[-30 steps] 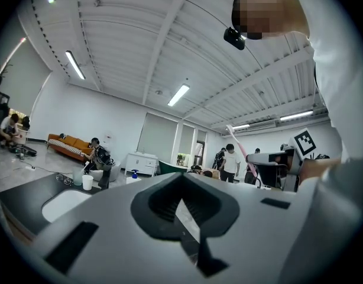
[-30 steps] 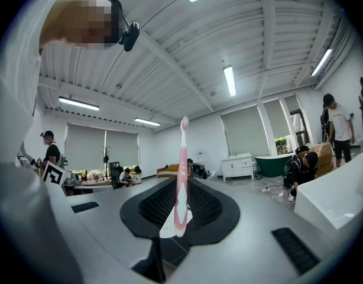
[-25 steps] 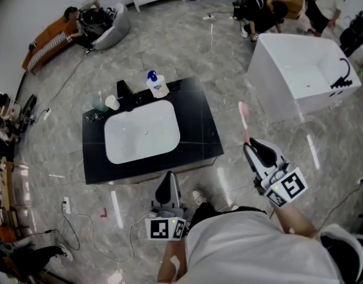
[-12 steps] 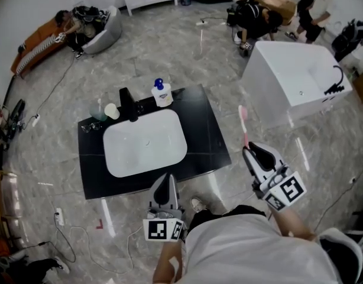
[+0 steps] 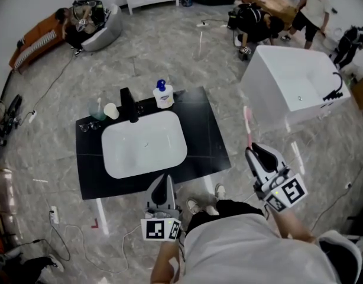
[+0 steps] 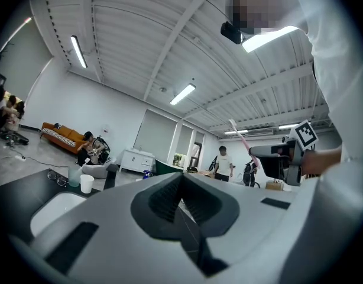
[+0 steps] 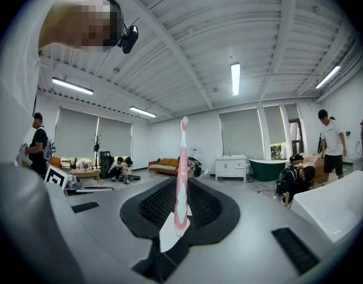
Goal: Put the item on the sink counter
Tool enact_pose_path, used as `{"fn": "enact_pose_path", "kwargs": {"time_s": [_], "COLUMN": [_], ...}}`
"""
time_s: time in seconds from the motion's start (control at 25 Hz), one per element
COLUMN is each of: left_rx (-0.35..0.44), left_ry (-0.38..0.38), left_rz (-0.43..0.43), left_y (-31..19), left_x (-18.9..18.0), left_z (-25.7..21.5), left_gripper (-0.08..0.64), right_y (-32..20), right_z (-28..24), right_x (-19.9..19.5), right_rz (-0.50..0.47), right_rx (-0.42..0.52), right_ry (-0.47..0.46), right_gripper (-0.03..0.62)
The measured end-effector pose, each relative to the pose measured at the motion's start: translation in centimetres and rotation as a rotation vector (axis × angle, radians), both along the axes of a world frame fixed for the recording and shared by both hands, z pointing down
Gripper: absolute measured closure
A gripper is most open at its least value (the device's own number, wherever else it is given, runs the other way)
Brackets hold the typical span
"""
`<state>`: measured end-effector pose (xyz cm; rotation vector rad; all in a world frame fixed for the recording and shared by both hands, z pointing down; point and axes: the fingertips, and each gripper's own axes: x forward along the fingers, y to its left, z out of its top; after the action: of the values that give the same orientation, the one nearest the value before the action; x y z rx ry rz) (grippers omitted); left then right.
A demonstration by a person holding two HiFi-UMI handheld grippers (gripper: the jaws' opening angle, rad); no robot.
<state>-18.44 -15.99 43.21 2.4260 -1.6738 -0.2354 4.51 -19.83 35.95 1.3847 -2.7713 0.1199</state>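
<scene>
A pink toothbrush (image 5: 248,125) sticks up from my right gripper (image 5: 255,151), which is shut on its handle, to the right of the black sink counter (image 5: 208,138). In the right gripper view the toothbrush (image 7: 181,173) stands upright between the closed jaws. My left gripper (image 5: 164,185) hangs at the counter's front edge, shut with nothing in it. In the left gripper view the white basin (image 6: 51,207) shows low at the left and the toothbrush (image 6: 242,141) at the right. The white basin (image 5: 144,144) fills the counter's middle.
A black faucet (image 5: 127,104), a soap pump bottle (image 5: 163,94), a white cup (image 5: 112,110) and a green cup (image 5: 97,109) line the counter's back. A white bathtub (image 5: 291,86) stands at the right. Several people sit and stand at the room's far side. Cables cross the floor.
The view has shifted: the counter sits slightly lower and closer. Both grippers hold about the same pose, with the toothbrush still gripped in the right one.
</scene>
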Motion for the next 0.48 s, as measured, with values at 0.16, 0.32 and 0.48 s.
{"fn": "enact_pose_path", "kwargs": {"time_s": [0.16,0.32,0.48], "left_rx": [0.011,0.030,0.032], "left_ry": [-0.009,-0.034,-0.040], "left_rz": [-0.028,-0.036,-0.038], "left_y": [-0.5,-0.8,-1.2], "left_x": [0.3,1.1,1.4], "left_z": [-0.9,-2.1,-2.4], "left_gripper": [0.556,0.556,0.556], "right_y": [-1.1,-2.5,-3.6], "right_z": [0.3,0.3,0.1], "right_x": [0.0,0.5,0.6], "right_rz": [-0.030,-0.041,-0.054], "right_rx": [-0.006,-0.001,0.007], "right_ry": [-0.018,-0.029,-0.027], "right_gripper": [0.514,0.514,0.514]}}
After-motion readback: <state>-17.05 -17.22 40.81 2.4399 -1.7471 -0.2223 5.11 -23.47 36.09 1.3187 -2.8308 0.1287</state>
